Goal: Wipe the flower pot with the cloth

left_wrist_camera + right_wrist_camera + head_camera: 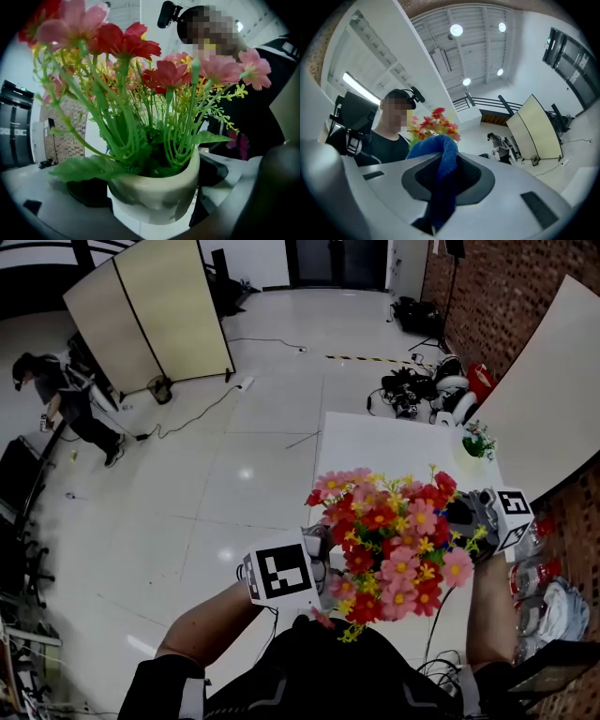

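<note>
**White table and pale floor below; pot and cloth both gripped**

Pale glossy floor [216, 484] fills the left of the head view. A white table [375, 451] stands on the right, against a brick wall [497, 296] with a white board [553, 399] leaning on it. A small plant [478, 440] sits at the table's far right corner. Gear and cables [412, 390] lie on the floor beyond the table. Far left stand a folding screen [155, 315] and another person [66, 395].

Near the camera, a bunch of pink, red and yellow flowers [394, 540] blocks the table's near end. It also hides the pot beneath and the tips of both grippers, so only their marker cubes show on either side.

The left gripper view shows what is hidden there. The left gripper [151, 199] is clamped on the pale pot [161, 180], with one jaw against each side. Green stems rise from the pot and cover most of that view.

In the right gripper view, the right gripper [440, 180] is closed on a blue cloth [443, 152]. The cloth bunches up above the jaws and hangs down between them. Beyond it the flowers show, well apart from the cloth.
</note>
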{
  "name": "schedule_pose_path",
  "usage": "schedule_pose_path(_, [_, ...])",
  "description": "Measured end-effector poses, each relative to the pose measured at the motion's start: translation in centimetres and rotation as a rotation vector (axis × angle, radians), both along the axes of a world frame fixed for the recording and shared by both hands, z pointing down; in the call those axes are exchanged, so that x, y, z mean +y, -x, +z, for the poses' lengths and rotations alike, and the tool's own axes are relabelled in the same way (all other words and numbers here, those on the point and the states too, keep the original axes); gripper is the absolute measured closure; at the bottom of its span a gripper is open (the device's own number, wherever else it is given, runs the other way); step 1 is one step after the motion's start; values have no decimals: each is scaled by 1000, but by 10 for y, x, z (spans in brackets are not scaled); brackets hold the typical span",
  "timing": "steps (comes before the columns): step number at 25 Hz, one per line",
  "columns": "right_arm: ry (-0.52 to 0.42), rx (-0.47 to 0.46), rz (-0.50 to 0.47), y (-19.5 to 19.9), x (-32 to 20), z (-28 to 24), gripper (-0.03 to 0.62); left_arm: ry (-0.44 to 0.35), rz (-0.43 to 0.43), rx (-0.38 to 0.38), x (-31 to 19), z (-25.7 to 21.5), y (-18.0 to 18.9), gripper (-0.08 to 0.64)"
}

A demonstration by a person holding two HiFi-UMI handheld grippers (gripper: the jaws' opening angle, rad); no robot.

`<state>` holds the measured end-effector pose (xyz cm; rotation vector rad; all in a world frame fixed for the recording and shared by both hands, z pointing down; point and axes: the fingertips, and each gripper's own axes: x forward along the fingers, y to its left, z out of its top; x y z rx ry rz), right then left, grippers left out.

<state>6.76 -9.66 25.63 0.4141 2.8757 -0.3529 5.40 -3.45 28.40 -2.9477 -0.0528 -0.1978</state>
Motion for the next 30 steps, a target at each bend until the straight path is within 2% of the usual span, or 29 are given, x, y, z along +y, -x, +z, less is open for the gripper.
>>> schedule_pose_path(4, [24, -3, -8, 18, -9, 1, 538, -17, -6, 1, 3, -3, -1, 15])
schedule_pose_path(11, [-16, 29, 27, 34, -14, 4, 538, -5, -72, 28, -2, 1, 9, 15])
schedule_pose_path(15, [-61, 132, 147, 30, -31, 20, 538, 8, -95, 25, -9, 12, 19, 15])
schedule_pose_path(18, [-51, 115, 228, 9, -32, 22, 538, -3, -150, 3, -20, 21, 30, 15])
schedule_pose_path(20, [-83, 113, 266, 1, -21, 21, 538, -20, -167, -12, -26, 26, 37, 15])
schedule_pose_path(24, [-142, 76, 236, -3, 10, 14, 538, -20, -170, -15, -30, 26, 50, 15])
schedule_pose_path(26, [-158, 95, 213, -2, 17, 20, 538, -23, -162, -21, -29, 29, 47, 15])
schedule_pose_path(28, [-155, 117, 205, 1, 16, 28, 538, -35, -137, -34, -27, 34, 39, 15])
schedule_pose_path(30, [-132, 105, 219, 6, 12, 24, 538, -14, -112, -13, -20, 29, 36, 15])
